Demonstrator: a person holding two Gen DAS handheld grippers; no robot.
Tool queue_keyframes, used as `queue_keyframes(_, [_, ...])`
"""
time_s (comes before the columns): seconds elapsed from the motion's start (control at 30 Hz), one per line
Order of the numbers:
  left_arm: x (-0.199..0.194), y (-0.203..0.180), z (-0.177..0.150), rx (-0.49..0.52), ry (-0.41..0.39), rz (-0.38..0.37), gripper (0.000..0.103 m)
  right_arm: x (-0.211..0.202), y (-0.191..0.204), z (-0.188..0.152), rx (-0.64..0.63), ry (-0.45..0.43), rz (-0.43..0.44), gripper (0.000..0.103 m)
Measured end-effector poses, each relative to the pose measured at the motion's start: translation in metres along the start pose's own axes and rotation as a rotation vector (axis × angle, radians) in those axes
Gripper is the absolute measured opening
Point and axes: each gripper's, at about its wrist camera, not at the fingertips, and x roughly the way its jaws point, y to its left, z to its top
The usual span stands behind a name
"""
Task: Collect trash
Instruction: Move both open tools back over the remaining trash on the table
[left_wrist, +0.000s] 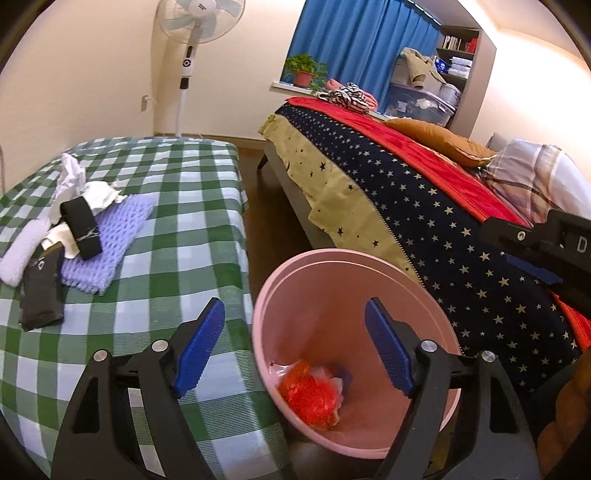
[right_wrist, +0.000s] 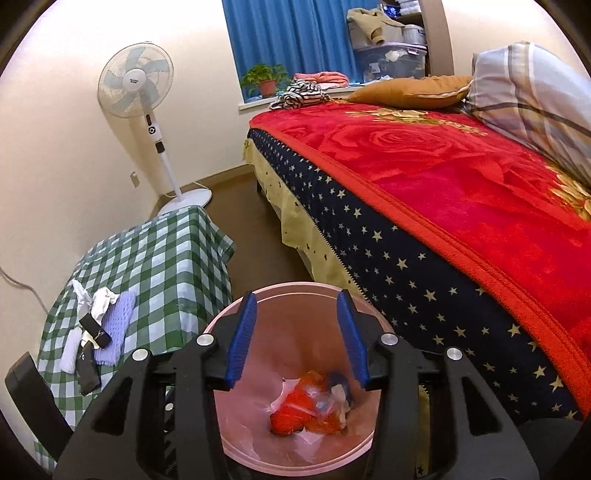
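Observation:
A pink bin (left_wrist: 373, 269) (right_wrist: 295, 295) stands on the floor between the checked table and the bed. Orange crumpled trash (left_wrist: 312, 397) (right_wrist: 295, 413) with bits of clear and white wrapping lies at its bottom. My right gripper (right_wrist: 297, 338) hangs over the bin's mouth, open, with nothing between its blue pads (right_wrist: 242, 338). My left gripper (left_wrist: 295, 347) is open wide over the bin's left rim and holds nothing. On the table, crumpled white paper (left_wrist: 79, 182) (right_wrist: 92, 301) lies among black items (left_wrist: 79, 227) and a lilac knitted cloth (left_wrist: 109, 240).
The green checked table (left_wrist: 166, 221) (right_wrist: 166, 258) is left of the bin, the bed (left_wrist: 443, 221) (right_wrist: 461, 184) with its red blanket to the right. A standing fan (left_wrist: 188, 55) (right_wrist: 147, 110) is at the back wall. A dark chair back (right_wrist: 33, 398) sits at lower left.

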Motion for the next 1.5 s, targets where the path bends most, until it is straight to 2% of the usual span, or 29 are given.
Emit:
queue_keyframes(0.23, [-0.012, 0.014, -0.001, -0.014, -0.007, 0.029, 0.075, -0.002, 0.014, -0.006, -0.025, -0.013, 0.047, 0.046])
queue_keyframes(0.67, [-0.032, 0.057, -0.003, -0.032, -0.036, 0.104, 0.067, 0.003, 0.049, -0.022, -0.071, -0.028, 0.155, 0.045])
queue_keyframes(1.03, [-0.049, 0.119, 0.005, -0.120, -0.093, 0.247, 0.060, 0.028, 0.113, -0.051, -0.160, -0.002, 0.284, 0.044])
queue_keyframes(1.27, [-0.062, 0.165, 0.009, -0.238, -0.136, 0.369, 0.053, 0.045, 0.144, -0.062, -0.202, 0.022, 0.350, 0.044])
queue_keyframes(1.5, [-0.069, 0.210, 0.014, -0.334, -0.156, 0.455, 0.053, 0.061, 0.170, -0.066, -0.227, 0.042, 0.404, 0.044])
